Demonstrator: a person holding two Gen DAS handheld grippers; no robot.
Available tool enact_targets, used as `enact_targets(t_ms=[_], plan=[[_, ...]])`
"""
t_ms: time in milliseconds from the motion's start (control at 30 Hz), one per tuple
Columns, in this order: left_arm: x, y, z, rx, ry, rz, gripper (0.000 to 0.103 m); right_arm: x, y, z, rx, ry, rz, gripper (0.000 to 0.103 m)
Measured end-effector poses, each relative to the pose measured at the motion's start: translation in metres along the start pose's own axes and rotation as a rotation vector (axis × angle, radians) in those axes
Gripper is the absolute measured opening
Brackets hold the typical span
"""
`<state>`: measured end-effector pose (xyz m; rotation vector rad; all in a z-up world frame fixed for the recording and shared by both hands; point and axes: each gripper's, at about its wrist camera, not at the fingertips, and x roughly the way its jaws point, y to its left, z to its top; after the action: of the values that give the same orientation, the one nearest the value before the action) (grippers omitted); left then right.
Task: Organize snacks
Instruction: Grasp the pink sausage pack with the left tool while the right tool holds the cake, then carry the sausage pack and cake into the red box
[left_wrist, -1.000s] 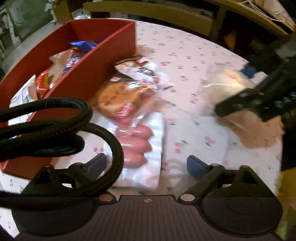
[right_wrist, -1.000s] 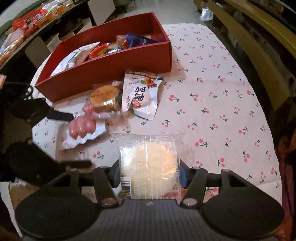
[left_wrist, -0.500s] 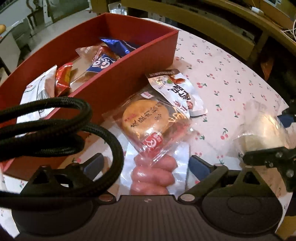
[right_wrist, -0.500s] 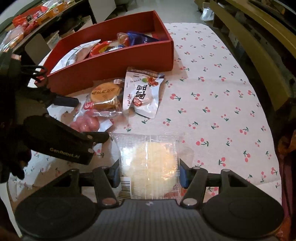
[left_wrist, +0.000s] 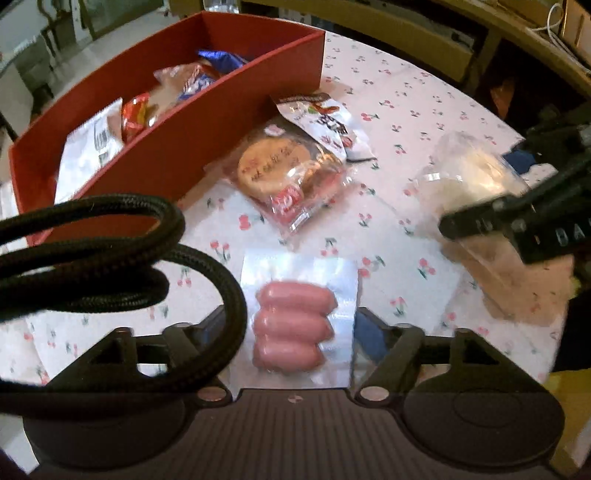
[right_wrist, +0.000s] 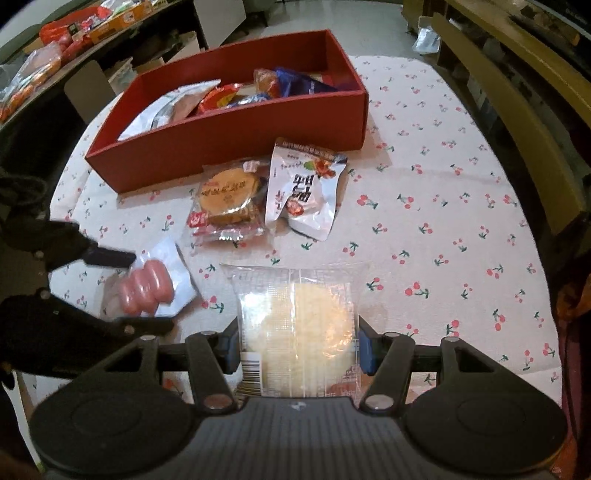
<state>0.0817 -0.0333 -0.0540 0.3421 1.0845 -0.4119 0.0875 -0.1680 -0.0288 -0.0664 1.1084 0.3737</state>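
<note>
My left gripper (left_wrist: 291, 332) is shut on a clear pack of pink sausages (left_wrist: 293, 326) and holds it above the table; it also shows in the right wrist view (right_wrist: 147, 288). My right gripper (right_wrist: 297, 347) is shut on a clear-wrapped pale rice cracker (right_wrist: 299, 328), seen at the right in the left wrist view (left_wrist: 469, 177). A red box (right_wrist: 236, 129) with several snacks stands at the back left. A round biscuit pack (right_wrist: 227, 199) and a white nut packet (right_wrist: 306, 192) lie in front of the box.
The table carries a white cloth with a cherry print (right_wrist: 443, 229). A black cable loop (left_wrist: 110, 251) hangs across the left of the left wrist view. Wooden benches (right_wrist: 517, 110) stand past the right edge of the table. Shelves with goods (right_wrist: 44, 66) stand at the far left.
My left gripper has closed on the sausage pack and pulled it back from under the biscuit pack, off the table. My right gripper has kept hold of the rice cracker and moved slightly forward.
</note>
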Motion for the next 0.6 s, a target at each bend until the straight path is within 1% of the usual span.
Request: enact_targets(t_ms=[33, 67, 100, 133, 233, 267, 333, 367, 467, 600], plan=[[0.004, -0.001, 0.004, 0.007, -0.003, 0.01, 0.094, 0.002, 0.0, 0.0, -0.003, 0.009, 0.0, 0.063], [0.009, -0.001, 0.007, 0.014, 0.002, 0.016, 0.102, 0.004, 0.001, -0.001, -0.001, 0.015, -0.001, 0.063], [0.013, 0.0, 0.009, 0.01, 0.003, 0.017, 0.103, 0.007, 0.0, -0.001, -0.002, 0.023, -0.004, 0.063], [0.015, 0.003, 0.011, -0.008, 0.003, -0.012, 0.103, 0.009, 0.0, -0.001, -0.005, 0.034, -0.006, 0.063], [0.012, 0.003, 0.009, -0.012, -0.007, -0.013, 0.102, 0.015, 0.0, -0.001, -0.008, 0.05, -0.021, 0.064], [0.01, 0.002, 0.007, -0.011, -0.015, -0.012, 0.098, 0.016, 0.0, -0.001, -0.009, 0.047, -0.025, 0.064], [0.003, 0.001, 0.004, -0.015, -0.03, -0.02, 0.086, 0.015, 0.003, -0.002, -0.022, 0.041, -0.031, 0.063], [-0.001, 0.002, 0.003, -0.025, -0.036, -0.027, 0.076, 0.014, 0.005, -0.002, -0.025, 0.038, -0.031, 0.063], [-0.005, 0.007, 0.002, -0.077, -0.033, -0.038, 0.075, 0.011, 0.012, -0.004, -0.04, 0.022, -0.031, 0.062], [-0.012, 0.009, 0.0, -0.091, -0.045, -0.029, 0.075, 0.003, 0.015, -0.002, -0.033, -0.008, -0.032, 0.062]])
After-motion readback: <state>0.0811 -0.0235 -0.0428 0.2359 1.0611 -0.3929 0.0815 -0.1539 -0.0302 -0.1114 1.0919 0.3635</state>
